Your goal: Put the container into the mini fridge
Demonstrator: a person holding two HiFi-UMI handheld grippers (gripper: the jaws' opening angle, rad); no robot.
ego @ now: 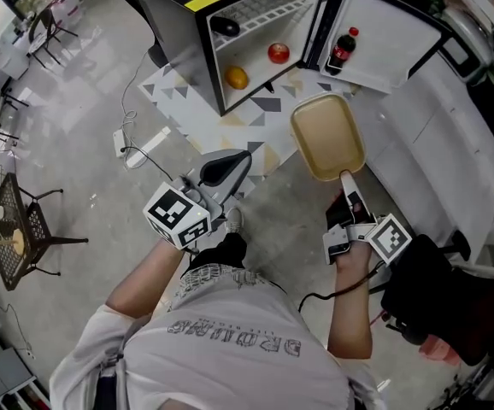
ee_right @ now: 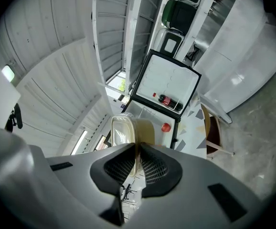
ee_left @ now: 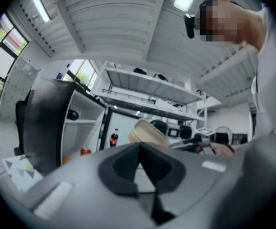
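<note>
- A white power strip (ego: 120,141) lies on the grey floor at the far left, and its cable runs off toward the fridge
- The left gripper (ego: 240,161) is held low in front of the person, pointing toward the fridge; its own view shows the dark pads meeting at their tips with nothing between them (ee_left: 139,149), so it is closed and empty
- The mini fridge (ego: 172,37) stands on the far side on a mat (ego: 264,105) patterned with triangles, and its door (ego: 384,37) is swung wide open to the right
- Inside the fridge, a dark rounded thing (ego: 225,26) sits on the upper shelf; I cannot tell what it is
- Lower in the fridge, an orange fruit (ego: 237,77) lies on the left and a red fruit (ego: 279,53) to its right, the two apart
- The container (ego: 326,135), a tan rectangular tub with rounded corners, is in the air above the floor, just near of the fridge opening and right of the left gripper, still outside the fridge
- The right gripper (ego: 347,180) has its jaws clamped on the near rim of the container; its own view shows the thin rim pinched between the two ribbed pads (ee_right: 138,149)
- A cola bottle (ego: 342,50) with a red cap stands in the door shelf, far of the container
</note>
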